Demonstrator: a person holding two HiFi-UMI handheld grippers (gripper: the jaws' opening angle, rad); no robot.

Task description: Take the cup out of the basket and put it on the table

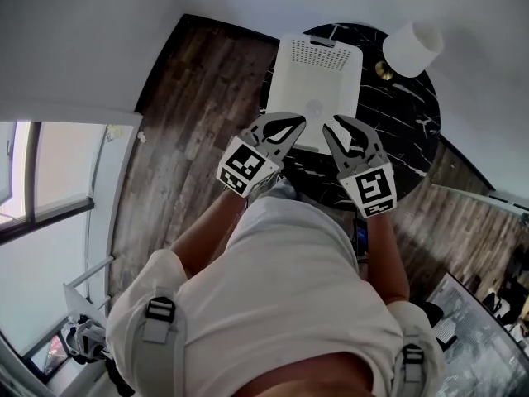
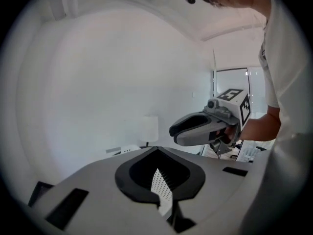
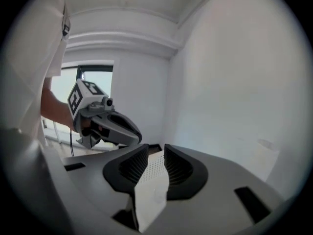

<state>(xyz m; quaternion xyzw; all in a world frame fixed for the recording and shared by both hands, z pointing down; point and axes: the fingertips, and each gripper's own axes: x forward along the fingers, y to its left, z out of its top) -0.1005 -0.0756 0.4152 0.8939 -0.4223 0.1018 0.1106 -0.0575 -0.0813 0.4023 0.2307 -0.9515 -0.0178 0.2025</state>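
Just before white basket (image 1: pixel 318 64): left gripper (image 1: pixel 291 125) fingers together; right gripper (image 1: pixel 337 122) fingers slightly apart.

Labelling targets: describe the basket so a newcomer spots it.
In the head view, find the round black marble table. The basket sits on it: a white rectangular tub with perforated walls, unlike the round white lamp at the table's edge.

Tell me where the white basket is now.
In the head view, the white basket sits on the round black table, beyond the left gripper and right gripper, with a white lamp to its right.
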